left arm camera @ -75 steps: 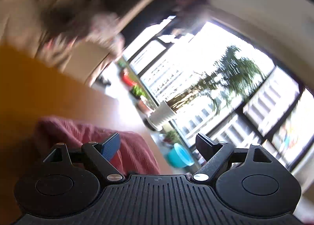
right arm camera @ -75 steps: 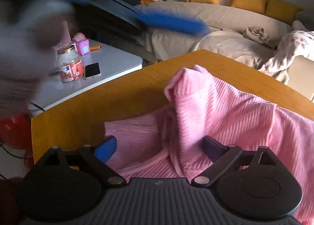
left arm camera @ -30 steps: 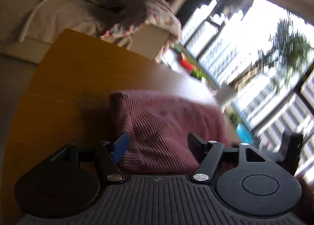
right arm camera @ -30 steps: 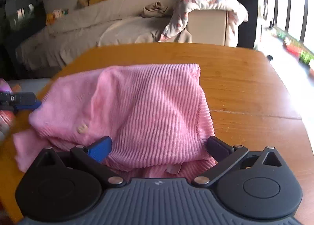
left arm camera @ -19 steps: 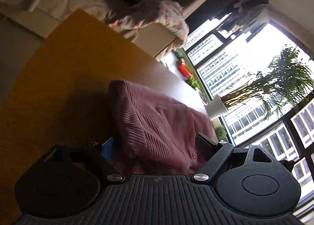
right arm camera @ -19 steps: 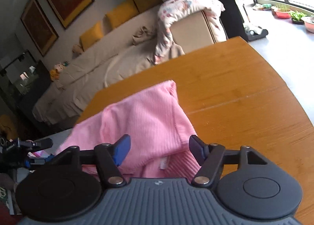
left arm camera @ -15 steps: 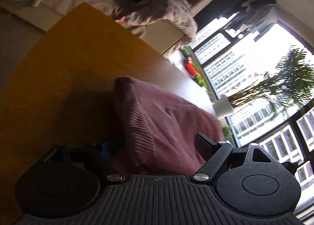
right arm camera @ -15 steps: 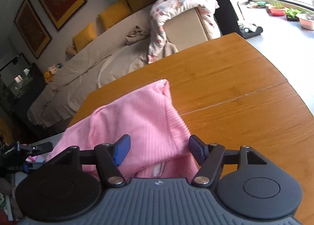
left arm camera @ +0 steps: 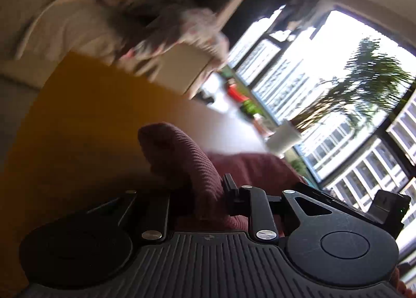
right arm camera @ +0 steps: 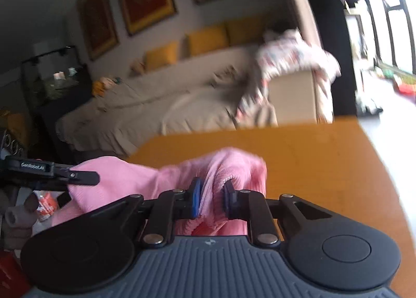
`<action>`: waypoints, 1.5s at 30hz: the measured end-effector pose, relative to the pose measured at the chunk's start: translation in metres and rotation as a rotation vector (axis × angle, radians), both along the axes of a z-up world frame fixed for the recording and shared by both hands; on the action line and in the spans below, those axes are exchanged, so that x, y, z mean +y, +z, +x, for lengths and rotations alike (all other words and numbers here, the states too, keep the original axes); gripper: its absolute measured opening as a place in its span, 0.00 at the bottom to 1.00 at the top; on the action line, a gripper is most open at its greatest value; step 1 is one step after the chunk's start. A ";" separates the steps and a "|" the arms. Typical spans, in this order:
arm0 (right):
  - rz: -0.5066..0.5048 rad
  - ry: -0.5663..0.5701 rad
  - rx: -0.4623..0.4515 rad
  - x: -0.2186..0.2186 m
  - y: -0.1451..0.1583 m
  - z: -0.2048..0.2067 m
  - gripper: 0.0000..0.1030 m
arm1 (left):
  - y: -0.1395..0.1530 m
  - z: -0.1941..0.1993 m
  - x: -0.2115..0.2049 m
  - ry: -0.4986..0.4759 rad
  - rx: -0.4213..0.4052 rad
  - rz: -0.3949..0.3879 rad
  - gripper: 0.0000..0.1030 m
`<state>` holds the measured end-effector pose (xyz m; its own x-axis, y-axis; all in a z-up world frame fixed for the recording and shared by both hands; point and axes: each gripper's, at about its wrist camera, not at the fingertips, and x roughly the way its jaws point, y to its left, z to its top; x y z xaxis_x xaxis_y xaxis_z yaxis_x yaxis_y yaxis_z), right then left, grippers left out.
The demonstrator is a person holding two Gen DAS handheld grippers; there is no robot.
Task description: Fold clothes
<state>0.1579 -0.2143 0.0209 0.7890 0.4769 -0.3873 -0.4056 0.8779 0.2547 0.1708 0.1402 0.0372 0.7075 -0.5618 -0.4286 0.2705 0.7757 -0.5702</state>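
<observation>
A pink ribbed knit garment (right arm camera: 231, 165) lies bunched on the wooden table (right arm camera: 325, 157). My right gripper (right arm camera: 210, 198) is shut on a fold of it near the table's near side. In the left wrist view the same garment (left arm camera: 187, 160) looks dark pink, and my left gripper (left arm camera: 202, 199) is shut on a thick roll of it. The left gripper (right arm camera: 75, 176) also shows at the left of the right wrist view, clamped on the garment's other end. Both views are blurred by motion.
A beige sofa (right arm camera: 161, 100) with yellow cushions and a floral blanket (right arm camera: 291, 61) stands behind the table. Large windows and a potted palm (left arm camera: 283, 137) are to the right. A jar (right arm camera: 46, 205) sits low at the left. The table edge (right arm camera: 390, 173) curves close on the right.
Both grippers have gone from open to shut on the pink garment. The garment is now more bunched between them, and both cameras have swung, blurring the scene.
</observation>
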 end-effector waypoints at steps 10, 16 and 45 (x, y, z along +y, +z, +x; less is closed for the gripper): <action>-0.024 0.030 0.069 0.000 0.006 -0.016 0.18 | -0.006 -0.023 0.007 -0.035 0.037 0.044 0.50; -0.369 0.042 -0.065 0.021 -0.021 -0.048 0.52 | -0.026 -0.034 0.018 -0.077 0.085 0.042 0.78; -0.725 0.080 -0.314 0.121 0.051 0.165 0.22 | 0.009 0.066 0.009 -0.156 0.029 0.254 0.91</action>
<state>0.3224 -0.0936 0.0719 0.8867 0.2509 -0.3884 -0.4327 0.7463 -0.5058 0.2363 0.1487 0.0466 0.6066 -0.5350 -0.5881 0.3840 0.8449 -0.3725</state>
